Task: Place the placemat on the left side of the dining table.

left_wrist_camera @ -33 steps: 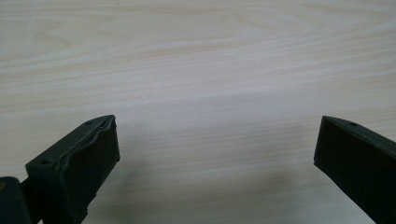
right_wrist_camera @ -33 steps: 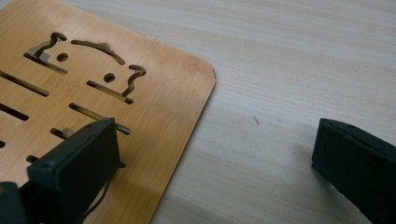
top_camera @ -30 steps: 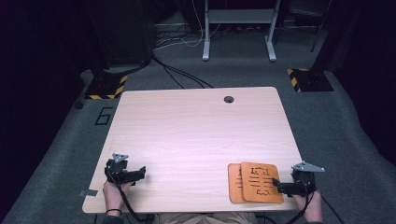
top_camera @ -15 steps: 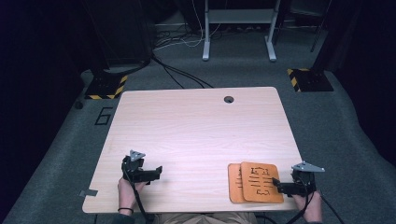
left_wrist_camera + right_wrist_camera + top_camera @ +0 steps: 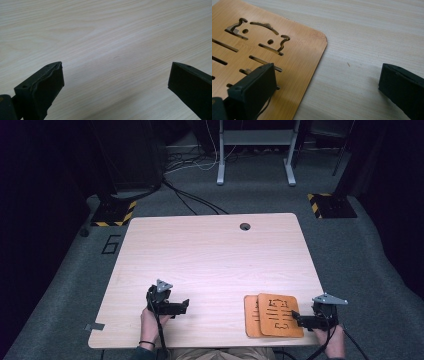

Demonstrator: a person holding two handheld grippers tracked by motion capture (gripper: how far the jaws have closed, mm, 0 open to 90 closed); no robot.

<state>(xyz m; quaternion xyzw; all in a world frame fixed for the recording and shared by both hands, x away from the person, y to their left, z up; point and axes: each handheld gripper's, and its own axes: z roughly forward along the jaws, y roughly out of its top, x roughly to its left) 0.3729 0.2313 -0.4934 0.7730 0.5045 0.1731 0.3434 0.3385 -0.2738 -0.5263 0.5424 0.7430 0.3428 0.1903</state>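
1. Two thin orange-brown wooden mats (image 5: pixel 274 315) with slots cut through them are seen at the near right corner of the table (image 5: pixel 215 255), the upper mat (image 5: pixel 262 50) overlapping the lower one (image 5: pixel 250 316), which shows as a strip along its left side.
2. The right gripper (image 5: pixel 300 320) is held at the right edge of the upper mat, low over the table. In the right gripper view its jaws are spread wide: one jaw lies over the slotted face of the mat, the other over bare table beyond the mat's edge. Nothing is pinched.
3. The step in hand is judged to be the grasp of the upper mat at its edge. For this to be done well, one jaw should be slid under the edge and the other kept on top, so that only the upper mat is taken and the lower one is left flat.
4. A grip on solid wood between the slots is to be preferred, since the cut-outs offer little for the pads to bear on.
5. The left gripper (image 5: pixel 181 307) is held well apart, over bare table at the near left, with its jaws likewise spread and empty in the left gripper view.
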